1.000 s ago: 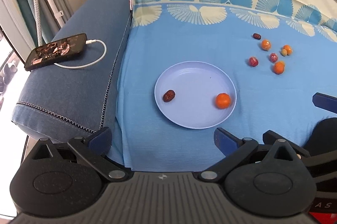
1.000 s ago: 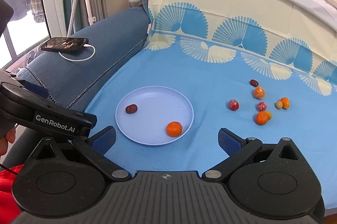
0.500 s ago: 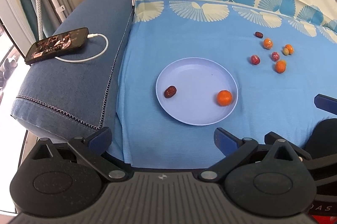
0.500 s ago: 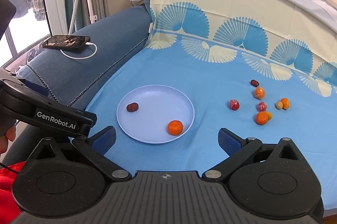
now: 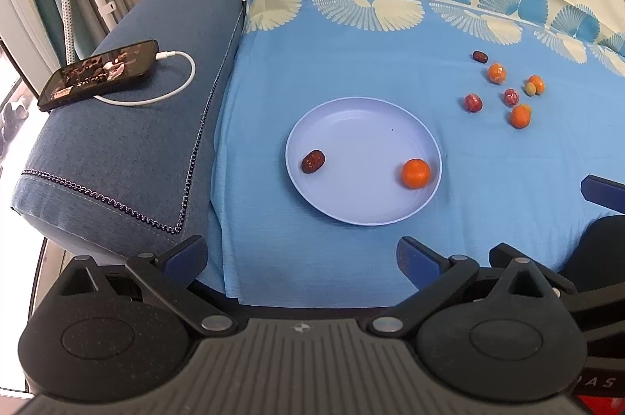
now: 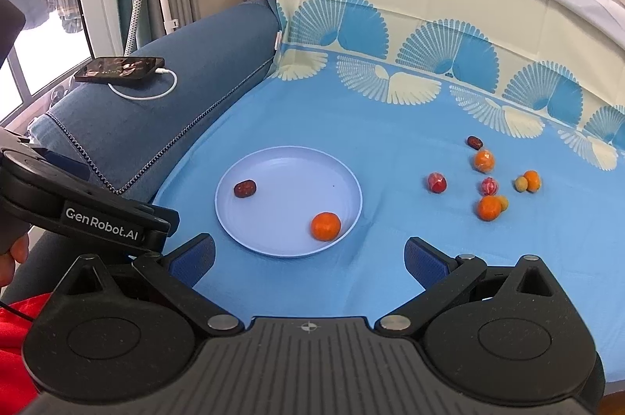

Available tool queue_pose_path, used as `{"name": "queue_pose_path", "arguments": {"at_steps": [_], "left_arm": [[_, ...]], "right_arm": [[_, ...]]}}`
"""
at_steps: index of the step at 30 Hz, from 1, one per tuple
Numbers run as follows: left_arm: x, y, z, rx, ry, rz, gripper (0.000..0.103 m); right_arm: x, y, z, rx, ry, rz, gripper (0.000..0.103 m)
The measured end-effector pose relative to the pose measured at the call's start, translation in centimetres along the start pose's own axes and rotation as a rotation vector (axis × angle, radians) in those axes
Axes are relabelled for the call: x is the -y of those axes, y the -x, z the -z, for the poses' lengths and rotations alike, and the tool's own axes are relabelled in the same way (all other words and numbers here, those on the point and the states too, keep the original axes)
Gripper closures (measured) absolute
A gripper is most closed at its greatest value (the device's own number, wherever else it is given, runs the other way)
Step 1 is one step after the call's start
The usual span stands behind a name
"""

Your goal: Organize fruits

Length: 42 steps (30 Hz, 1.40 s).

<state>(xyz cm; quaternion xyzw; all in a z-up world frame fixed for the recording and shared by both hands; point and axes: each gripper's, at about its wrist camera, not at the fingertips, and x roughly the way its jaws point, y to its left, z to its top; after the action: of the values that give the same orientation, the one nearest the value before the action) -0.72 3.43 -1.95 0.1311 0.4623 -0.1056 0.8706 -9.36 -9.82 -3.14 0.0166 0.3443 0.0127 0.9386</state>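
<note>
Item: loose fruit cluster, on the blue bedsheet [image 6: 390, 126], far right of the plate [image 6: 242, 231] and well apart from it.
- Dark date [image 6: 475, 141] at the far edge; its long axis runs roughly left to right.
- Three small oranges [image 6: 484, 160], [image 6: 489, 208], [image 6: 532, 179]; two red fruits [image 6: 437, 182], [image 6: 489, 186]; two small yellowish fruits [image 6: 520, 184], [image 6: 504, 203], each touching an orange.

Item: pale blue plate, centre of the sheet. Holds one date [image 6: 245, 188] on its left side and one orange [image 6: 325, 226] at its near right rim. The rest is bare.

Item: right hand-held gripper [image 6: 308, 259]. Jaws spread wide, nothing between them, held above the sheet's near edge. The cluster lies ahead and to its right.

Item: left hand-held gripper [image 5: 300, 255]. Jaws spread wide, empty, near the sheet's near left edge beside the denim-covered cushion [image 5: 129, 149]. The plate lies straight ahead; the cluster is far off to its right.

Judgement: the right gripper is nearer the cluster and is the likelier one to fetch the next fruit; the nearest pieces are the left red fruit and the near orange. Being round, these need no wrist alignment; the date would want the jaws closed across its short axis.

Other: phone [image 5: 99, 73] on a white charging cable [image 5: 172, 91], on the cushion, clear of the work.
</note>
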Motion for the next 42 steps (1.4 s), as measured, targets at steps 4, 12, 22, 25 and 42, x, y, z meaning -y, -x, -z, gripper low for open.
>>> {"name": "queue_pose_path", "arguments": {"at_steps": [4,12,22,25,42], "left_arm": [[0.0,-0.3,0.0,-0.009,-0.001,0.002,0.000],[-0.1,-1.2,0.0,-0.030,-0.003,0.000,0.000],[0.7,-2.8,-0.5,-0.072,-0.025,-0.008,0.000],[1.1,-3.1,-0.8,-0.081,-0.035,-0.010,0.000],[8.3,-8.6,-7.6,-0.141,-0.128,0.028,0.000]], "right_arm": [[0.1,-0.3,0.0,-0.009,-0.002,-0.004,0.001],[0.2,-1.1,0.1,-0.032,-0.012,-0.009,0.001],[0.9,-2.2,0.2,-0.048,-0.027,-0.014,0.001],[1.4,-2.7,0.3,-0.054,-0.048,-0.011,0.001],[11.3,-6.3,0.9,-0.055,-0.210,0.186,0.001]]}}
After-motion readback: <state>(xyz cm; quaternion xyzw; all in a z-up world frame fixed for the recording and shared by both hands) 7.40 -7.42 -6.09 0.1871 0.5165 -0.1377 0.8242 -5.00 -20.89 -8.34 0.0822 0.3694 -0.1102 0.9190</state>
